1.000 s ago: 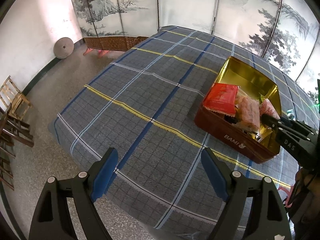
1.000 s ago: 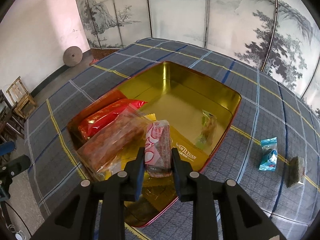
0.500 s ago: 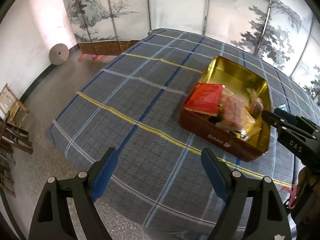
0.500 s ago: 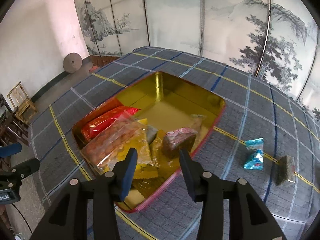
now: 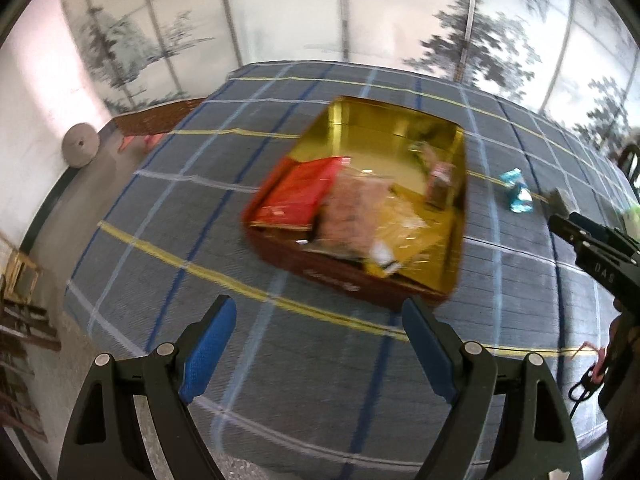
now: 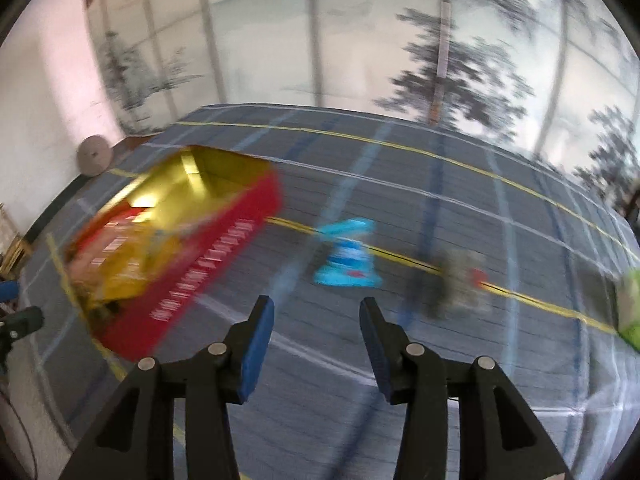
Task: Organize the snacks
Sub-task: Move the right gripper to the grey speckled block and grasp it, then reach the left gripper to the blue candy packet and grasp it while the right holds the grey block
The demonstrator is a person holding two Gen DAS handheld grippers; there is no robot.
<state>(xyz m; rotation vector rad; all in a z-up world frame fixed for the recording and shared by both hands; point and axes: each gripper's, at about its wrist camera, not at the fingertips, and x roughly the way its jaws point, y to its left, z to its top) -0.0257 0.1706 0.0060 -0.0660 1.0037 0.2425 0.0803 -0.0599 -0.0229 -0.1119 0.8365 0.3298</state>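
Observation:
A red tin with a gold inside (image 5: 456,184) (image 6: 208,256) stands on the checked tablecloth and holds several snack packets, among them a red one (image 5: 304,196) and a pink-topped one (image 5: 440,176). To its right on the cloth lie a blue packet (image 6: 348,256) (image 5: 518,192) and a dark grey packet (image 6: 456,280) (image 5: 562,200). My right gripper (image 6: 316,320) is open and empty, just in front of the blue packet. My left gripper (image 5: 320,320) is open wide and empty, near the tin's front edge. Both views are blurred.
A green packet (image 6: 630,308) shows at the right edge of the cloth. The right gripper's body (image 5: 600,248) reaches in at the right of the left wrist view. Painted screens stand behind the table. Wooden chairs (image 5: 20,296) and a round stone disc (image 5: 80,148) are at the left.
My right gripper let go of the pink-topped packet into the tin, opened, and swung right toward the blue packet. My left gripper shifted right, so the tin sits nearer the middle of its view.

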